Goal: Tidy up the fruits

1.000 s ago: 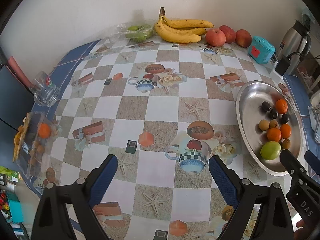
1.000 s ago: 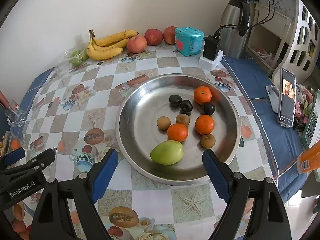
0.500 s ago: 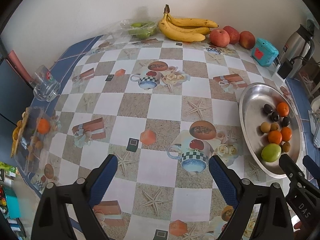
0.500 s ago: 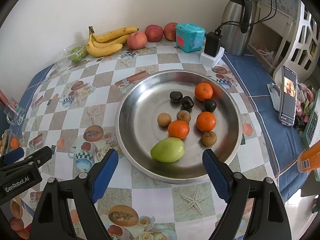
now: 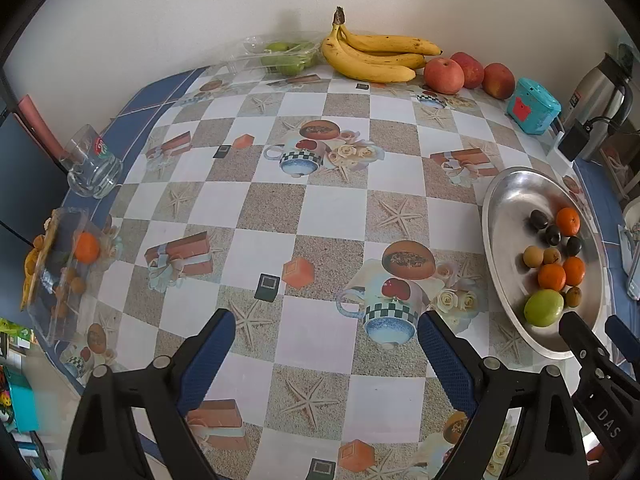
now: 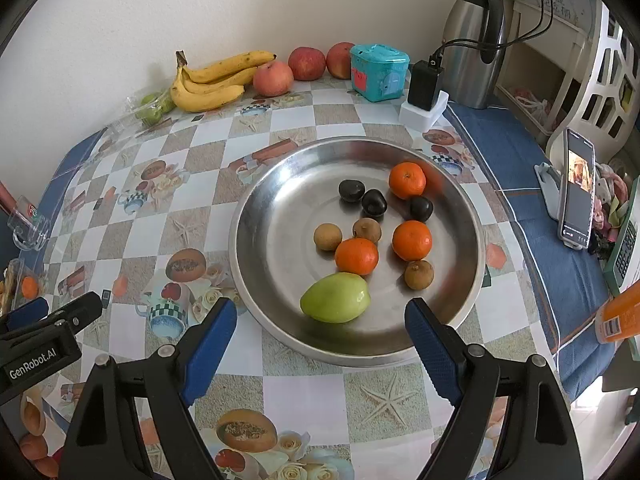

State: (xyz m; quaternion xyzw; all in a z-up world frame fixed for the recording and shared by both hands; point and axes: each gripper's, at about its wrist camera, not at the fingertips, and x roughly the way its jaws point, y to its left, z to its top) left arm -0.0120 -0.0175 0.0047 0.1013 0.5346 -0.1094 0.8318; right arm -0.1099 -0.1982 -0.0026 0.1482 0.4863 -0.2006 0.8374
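- The worktop (image 5: 320, 216) wears a checked cloth printed with teacups and starfish; along the wall lie a bunch of bananas (image 5: 376, 56), three apples (image 5: 444, 76) beside it, and a clear bag of green fruit (image 5: 286, 56) on the bananas' other side
- Next to the apples sits a teal box (image 6: 379, 72); then a black charger on a white block (image 6: 426, 92), and a steel kettle (image 6: 474, 40) with cables running from it
- A metal dish (image 6: 272, 240) rests on the worktop right in front of the right gripper (image 6: 316, 340); in it lie a green mango (image 6: 335, 298) nearest the jaws, three oranges (image 6: 357, 256), three dark plums (image 6: 374, 203) and three small brown fruits (image 6: 328, 236)
- At the worktop's left edge a glass mug (image 5: 92, 164) lies tipped on its side; near it a clear tray (image 5: 60, 268) holds an orange and small brown fruits
- A phone (image 6: 578, 194) stands propped on a stand on the blue cloth, well apart from the dish
- The right gripper hangs low over the dish's near rim; its jaws are wide apart, empty, with the mango between and just ahead of them
- The left gripper (image 5: 322, 356) hovers over bare cloth beside the dish; its jaws likewise stand wide apart, holding nothing; the right gripper's tip shows at its lower right
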